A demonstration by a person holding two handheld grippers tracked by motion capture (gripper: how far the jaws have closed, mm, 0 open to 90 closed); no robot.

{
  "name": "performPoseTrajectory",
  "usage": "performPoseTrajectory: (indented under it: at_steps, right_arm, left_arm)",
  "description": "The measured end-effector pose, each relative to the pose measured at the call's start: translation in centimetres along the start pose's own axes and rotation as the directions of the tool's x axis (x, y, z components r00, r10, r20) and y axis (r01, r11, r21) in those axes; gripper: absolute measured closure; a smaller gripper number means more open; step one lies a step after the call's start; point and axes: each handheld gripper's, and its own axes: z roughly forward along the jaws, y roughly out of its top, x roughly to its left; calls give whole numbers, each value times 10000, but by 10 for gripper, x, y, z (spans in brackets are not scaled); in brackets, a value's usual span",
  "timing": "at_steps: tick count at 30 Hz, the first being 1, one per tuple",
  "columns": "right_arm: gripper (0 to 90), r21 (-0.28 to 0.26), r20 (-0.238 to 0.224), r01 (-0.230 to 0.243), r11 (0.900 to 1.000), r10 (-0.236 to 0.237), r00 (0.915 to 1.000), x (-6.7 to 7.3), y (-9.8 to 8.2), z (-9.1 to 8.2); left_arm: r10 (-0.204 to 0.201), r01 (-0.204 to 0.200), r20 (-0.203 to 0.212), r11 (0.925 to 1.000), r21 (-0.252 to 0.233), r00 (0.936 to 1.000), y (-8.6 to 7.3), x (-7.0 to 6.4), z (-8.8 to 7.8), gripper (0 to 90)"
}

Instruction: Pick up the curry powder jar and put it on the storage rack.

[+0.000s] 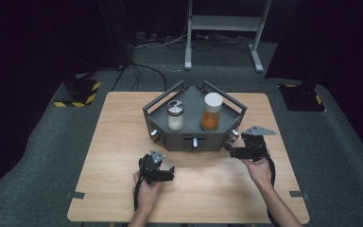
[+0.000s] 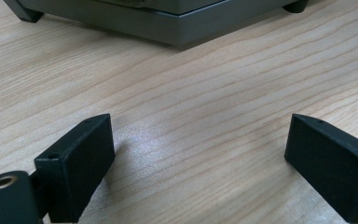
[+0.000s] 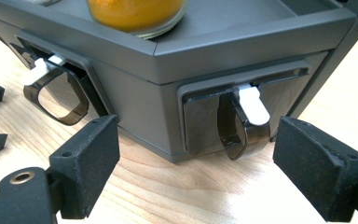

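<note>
A dark grey organiser [image 1: 194, 124] with angled sides stood at the middle of the far half of a wooden table [image 1: 123, 142]. Its right-front face carried a drawer [image 3: 242, 116] with a smoky translucent loop handle [image 3: 242, 130] and a white tab, shut as far as could be seen. The right gripper [image 3: 196, 158] faced that drawer from just in front, its jaws spread wide on either side of the handle, touching nothing. A jar of orange contents [image 1: 211, 111] and a jar of white contents [image 1: 175, 115] sat on top. The left gripper [image 1: 170, 172] rested nearer the person, well apart from the organiser, jaws wide and empty over bare wood.
</note>
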Motion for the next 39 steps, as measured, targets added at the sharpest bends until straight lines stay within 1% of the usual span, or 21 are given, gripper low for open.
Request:
performPoseTrajectory:
  at_steps: [15,22,26,31,39]
  right_arm:
    - [145,107,-14,-136,9998,137,9999,0,-11,4]
    - [145,277,-9,-230,9994,230,9997,3,-18,9]
    - [145,304,-13,-212,9993,212,9998,4,-22,11]
    - [145,352,-27,-314,9989,315,9995,4,-26,12]
    - [145,499,25,-296,9983,295,9996,8,-33,18]
  left_arm:
    - [-3,3,-1,10000,-2,10000,0,0,0,83]
    - [3,-3,6,10000,-4,10000,0,0,0,84]
    - [1,-1,4,10000,-6,10000,0,0,0,85]
    - [2,-2,5,10000,-5,10000,0,0,0,85]
    - [0,0,4,10000,-7,10000,0,0,0,85]
